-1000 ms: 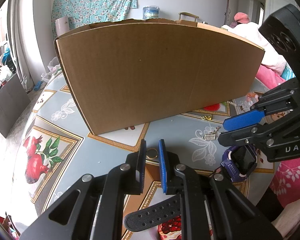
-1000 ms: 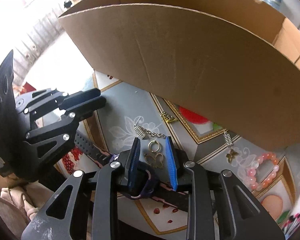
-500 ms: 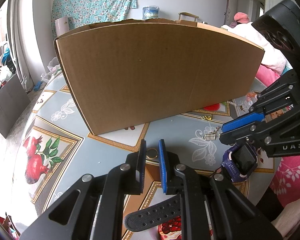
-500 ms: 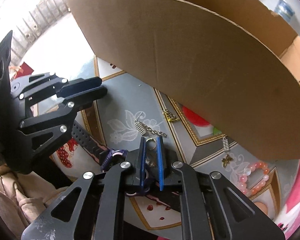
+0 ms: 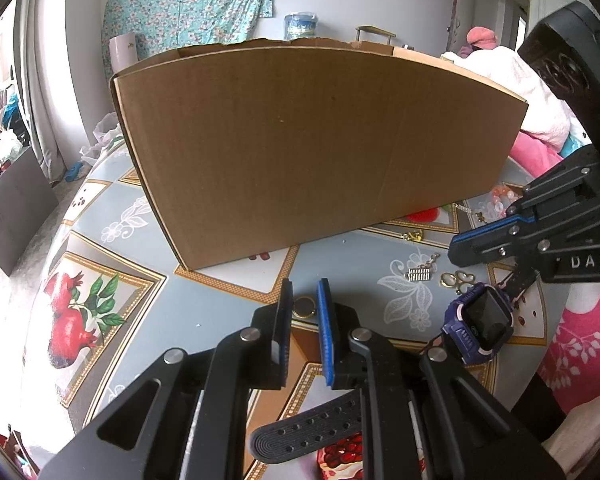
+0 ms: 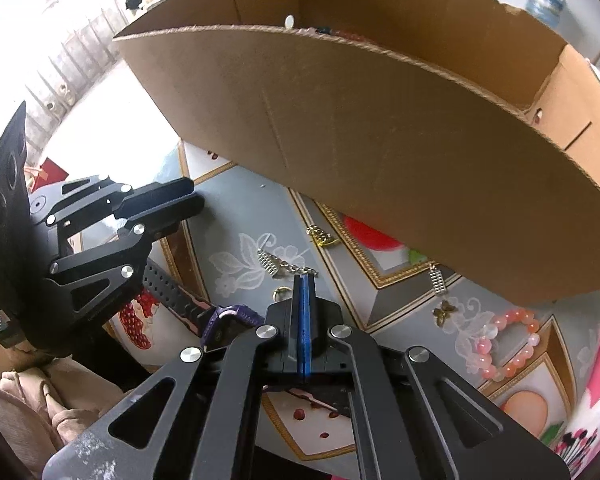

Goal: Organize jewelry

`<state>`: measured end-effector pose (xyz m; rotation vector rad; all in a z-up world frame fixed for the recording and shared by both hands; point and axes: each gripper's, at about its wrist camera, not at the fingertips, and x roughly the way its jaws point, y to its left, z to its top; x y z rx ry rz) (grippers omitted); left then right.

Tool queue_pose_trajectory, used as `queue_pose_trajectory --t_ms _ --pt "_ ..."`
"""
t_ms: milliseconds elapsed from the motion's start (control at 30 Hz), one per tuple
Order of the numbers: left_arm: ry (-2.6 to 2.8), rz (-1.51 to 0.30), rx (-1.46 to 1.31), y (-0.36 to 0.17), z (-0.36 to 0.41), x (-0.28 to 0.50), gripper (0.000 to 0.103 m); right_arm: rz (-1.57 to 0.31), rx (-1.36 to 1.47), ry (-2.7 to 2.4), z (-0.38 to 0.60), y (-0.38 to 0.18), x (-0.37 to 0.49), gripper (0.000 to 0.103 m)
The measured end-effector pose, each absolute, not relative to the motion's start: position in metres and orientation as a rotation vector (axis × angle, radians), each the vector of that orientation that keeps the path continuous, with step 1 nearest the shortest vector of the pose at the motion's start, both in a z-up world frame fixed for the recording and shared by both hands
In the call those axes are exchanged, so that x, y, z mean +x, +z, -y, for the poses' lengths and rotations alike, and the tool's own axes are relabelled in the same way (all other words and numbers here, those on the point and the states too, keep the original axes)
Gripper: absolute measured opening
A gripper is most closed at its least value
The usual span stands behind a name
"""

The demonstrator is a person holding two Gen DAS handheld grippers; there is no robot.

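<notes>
- Clamping the right gripper (image 6: 303, 280) fully closed, pads meeting with no gap. Possibly nipping an edge of the gold pendant (image 5: 459, 280), though the pads are hiding the contact, so not telling for sure.
- Holding the left gripper (image 5: 304, 286) slightly parted and gripping nothing, with a gold ring (image 5: 304, 307) showing on the table (image 5: 228, 312) just past its tips, at twelve o'clock.
- Lying flat at four o'clock in the left wrist view: the pendant, just beside the purple watch (image 5: 482, 322), at its eleven o'clock, and well apart from the cardboard box (image 5: 300, 140).
- Looking thin and shiny, with looped butterfly-like openwork and a small ring on one end.
- Likely handling as very light, stiff and slippery, hugging the tablecloth and sliding away under a loose pinch.
- Taking hold best across the loop or an openwork edge, pads pressing down to the cloth before lifting.
</notes>
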<state>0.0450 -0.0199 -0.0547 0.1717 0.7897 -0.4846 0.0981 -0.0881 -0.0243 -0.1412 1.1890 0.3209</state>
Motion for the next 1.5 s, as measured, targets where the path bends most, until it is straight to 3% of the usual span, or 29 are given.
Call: queue_pose_trajectory --t_ms 400,867,1167,1367,1500 --pt "-0.522 -0.790 0.192 -0.054 0.018 0.042 0.012 -1.229 -0.011 0.375 0.111 -0.033 0.087 0.005" --pt "-0.505 -0.794 0.204 -0.055 0.018 0.043 0.012 -1.230 -0.063 0.240 0.136 -0.042 0.109 0.004" --pt "-0.505 -0.791 0.204 -0.055 0.018 0.043 0.012 -1.292 0.136 0.430 0.132 -0.042 0.110 0.009" --pt "-0.508 -0.789 0.198 -0.054 0.017 0.043 0.012 -1.363 0.283 0.482 0.126 -0.053 0.117 0.022" --pt "-0.509 -0.789 0.195 -0.055 0.016 0.043 0.012 -1.377 0.340 0.478 0.137 -0.059 0.122 0.019"
